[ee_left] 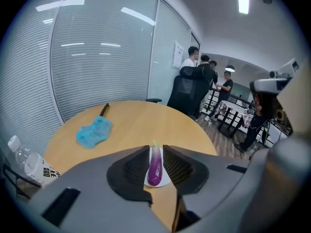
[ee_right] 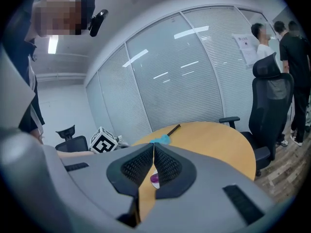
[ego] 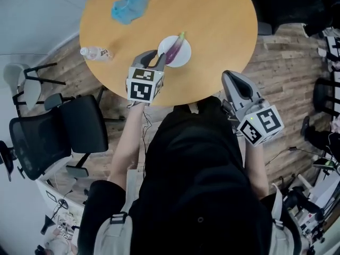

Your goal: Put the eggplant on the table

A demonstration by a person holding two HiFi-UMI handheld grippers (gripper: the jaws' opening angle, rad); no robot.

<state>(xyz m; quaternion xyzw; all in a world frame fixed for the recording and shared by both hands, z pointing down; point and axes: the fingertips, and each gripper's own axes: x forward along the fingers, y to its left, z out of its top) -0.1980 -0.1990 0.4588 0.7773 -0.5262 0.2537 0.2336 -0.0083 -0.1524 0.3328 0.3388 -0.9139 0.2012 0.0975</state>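
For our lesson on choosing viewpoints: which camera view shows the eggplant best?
The left gripper view: the eggplant shows whole and largest on its white plate, framed by the left gripper's parted tongs. The head view shows it small from above; the right gripper view, only a purple sliver behind the right gripper's closed tongs.

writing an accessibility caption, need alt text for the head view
A purple eggplant lies on a white plate on a round wooden table, seen from above, with the left claw open beside the plate. The right claw hangs by the table's near edge; a blue cloth lies farther back.
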